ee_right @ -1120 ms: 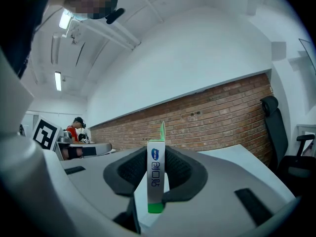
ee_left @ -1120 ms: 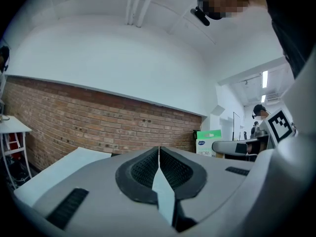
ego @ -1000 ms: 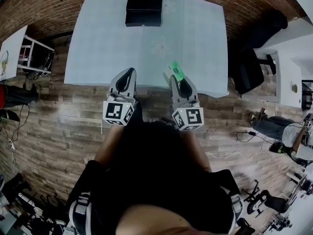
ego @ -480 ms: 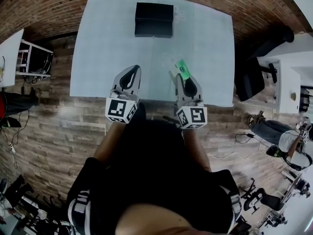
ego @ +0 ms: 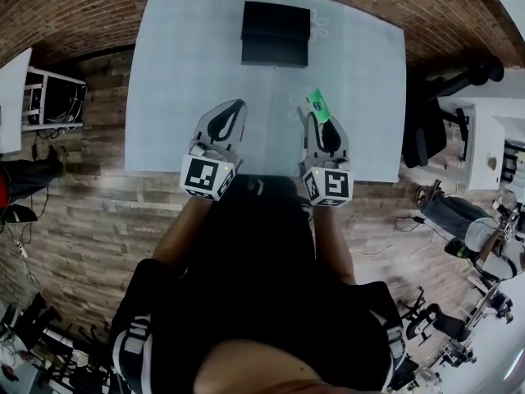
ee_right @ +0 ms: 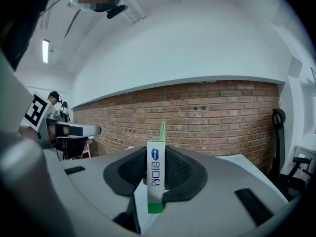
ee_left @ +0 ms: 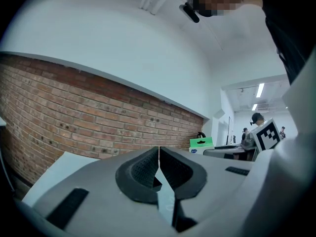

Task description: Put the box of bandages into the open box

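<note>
The box of bandages, green and white, stands upright between my right gripper's pads, held over the table's near right part. In the right gripper view the box of bandages is edge-on between the dark pads, and my right gripper is shut on it. My left gripper hovers beside it over the table, shut and empty; in its own view my left gripper's pads meet, and the green box shows to the right. The open black box sits at the table's far middle, ahead of both grippers.
The pale table stands on a wooden plank floor with a brick wall beyond it. A black office chair is at its right side, a white shelf unit at its left. A person sits on the floor at the right.
Both grippers have moved forward from the table's near edge out over it, closer to the black box. The bandage box stays in the right gripper.
</note>
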